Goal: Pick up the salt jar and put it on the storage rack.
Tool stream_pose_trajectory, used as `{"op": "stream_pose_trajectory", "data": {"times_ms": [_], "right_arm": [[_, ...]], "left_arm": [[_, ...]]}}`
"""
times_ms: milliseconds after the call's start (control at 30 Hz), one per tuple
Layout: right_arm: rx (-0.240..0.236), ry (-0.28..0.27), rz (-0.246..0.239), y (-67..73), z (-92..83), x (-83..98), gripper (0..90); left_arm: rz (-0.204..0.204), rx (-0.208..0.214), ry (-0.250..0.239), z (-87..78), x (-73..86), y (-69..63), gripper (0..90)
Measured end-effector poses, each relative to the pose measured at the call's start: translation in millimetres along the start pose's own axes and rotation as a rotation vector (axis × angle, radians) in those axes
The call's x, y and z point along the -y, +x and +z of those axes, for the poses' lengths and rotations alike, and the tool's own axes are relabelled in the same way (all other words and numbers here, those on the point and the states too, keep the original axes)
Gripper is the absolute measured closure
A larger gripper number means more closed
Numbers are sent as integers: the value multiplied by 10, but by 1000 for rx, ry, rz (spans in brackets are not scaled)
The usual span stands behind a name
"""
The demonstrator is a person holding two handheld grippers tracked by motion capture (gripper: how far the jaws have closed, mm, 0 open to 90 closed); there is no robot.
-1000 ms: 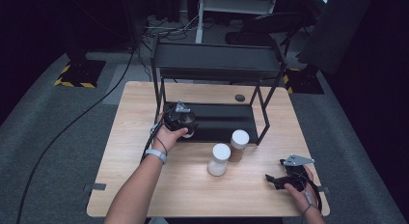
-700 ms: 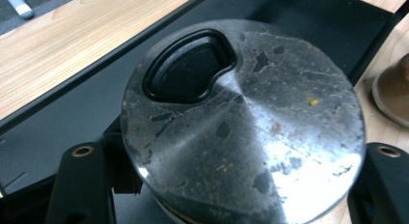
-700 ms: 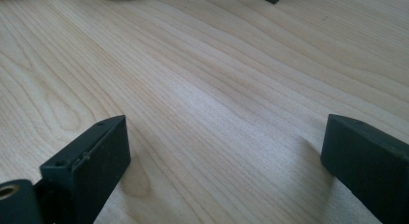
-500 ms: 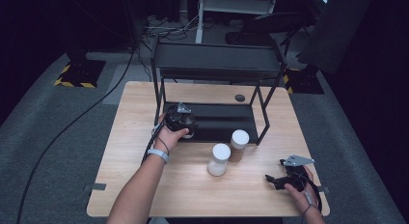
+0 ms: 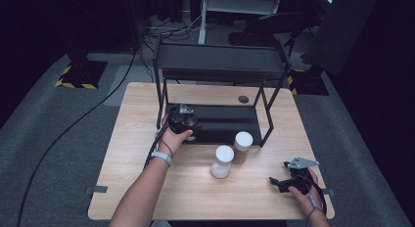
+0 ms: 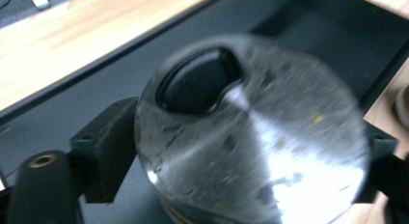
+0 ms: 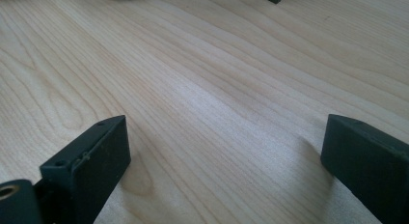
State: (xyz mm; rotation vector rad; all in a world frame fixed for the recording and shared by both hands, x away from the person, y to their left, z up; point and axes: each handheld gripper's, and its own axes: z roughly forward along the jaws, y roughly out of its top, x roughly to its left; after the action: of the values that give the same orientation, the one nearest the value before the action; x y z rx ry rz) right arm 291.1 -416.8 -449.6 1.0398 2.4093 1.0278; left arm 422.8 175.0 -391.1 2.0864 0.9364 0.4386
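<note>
Left hand-held gripper [image 5: 183, 122] is hovering over the black tray [image 5: 220, 124] under the rack [image 5: 220, 65]; its jaws have just been opening, and the clear jar [image 6: 251, 132] is sitting between them, blurred, so whether the pads are pressing cannot be told; white-lidded jar [image 5: 222, 161] and brown jar [image 5: 242, 147] are standing just beside each other on the counter [image 5: 147, 104], near the tray's front edge; right hand-held gripper [image 5: 288, 180] is resting on the counter, jaws standing apart over bare wood.
</note>
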Motion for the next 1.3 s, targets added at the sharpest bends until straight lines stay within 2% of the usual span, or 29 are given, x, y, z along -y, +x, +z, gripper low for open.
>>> {"op": "stream_pose_trajectory", "data": {"times_ms": [167, 400, 633, 1000, 1300], "right_arm": [[1, 0, 0, 2, -1, 1, 33], [2, 1, 2, 7, -3, 1, 33], [1, 1, 2, 6, -3, 1, 33], [-4, 1, -2, -10, -1, -1, 31], [-20, 3, -16, -54, 3, -10, 29]], "left_arm": [[14, -4, -50, -150, 6, -50, 114], [17, -6, -123, -512, 39, -78, 106], [52, -30, -132, -848, 94, -165, 106], [50, -41, -140, -1264, 302, -174, 106], [46, -39, -125, -1494, 523, -147, 106]]}}
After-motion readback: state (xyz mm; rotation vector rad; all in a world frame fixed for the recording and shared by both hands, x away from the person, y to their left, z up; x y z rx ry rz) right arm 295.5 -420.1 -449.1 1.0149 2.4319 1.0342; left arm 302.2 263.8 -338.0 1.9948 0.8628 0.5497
